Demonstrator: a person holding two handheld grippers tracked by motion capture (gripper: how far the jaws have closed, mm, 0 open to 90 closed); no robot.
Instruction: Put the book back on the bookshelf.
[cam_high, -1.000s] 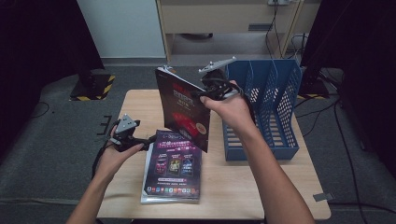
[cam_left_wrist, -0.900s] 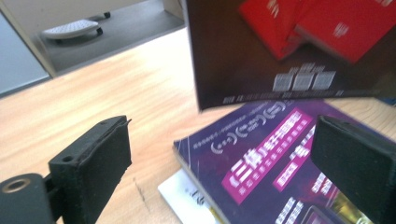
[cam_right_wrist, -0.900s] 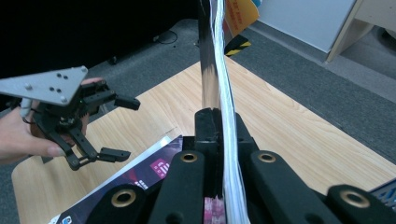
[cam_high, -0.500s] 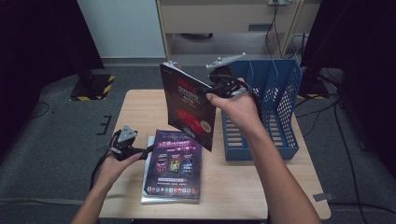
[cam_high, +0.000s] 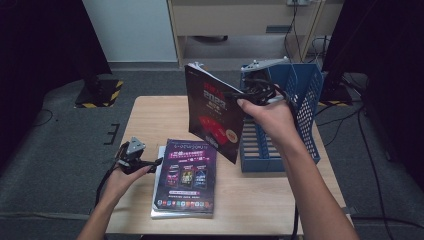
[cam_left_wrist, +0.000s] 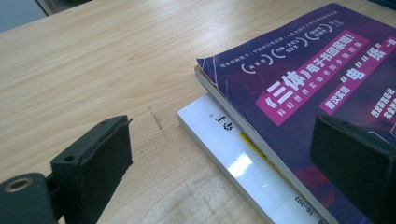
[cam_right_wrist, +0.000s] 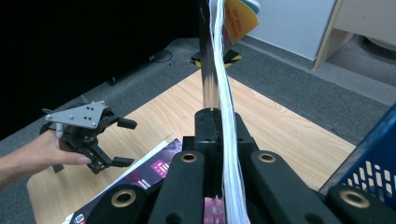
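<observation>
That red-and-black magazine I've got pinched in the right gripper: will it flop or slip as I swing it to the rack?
The magazine hangs fairly flat from one edge, so probably stiffish. In the right gripper view its pages fan slightly; loose leaves may splay. The glossy cover could slip.

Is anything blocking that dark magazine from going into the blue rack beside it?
Nothing visible. The right gripper holds the magazine upright just left of the blue rack, whose visible slots look empty.
</observation>
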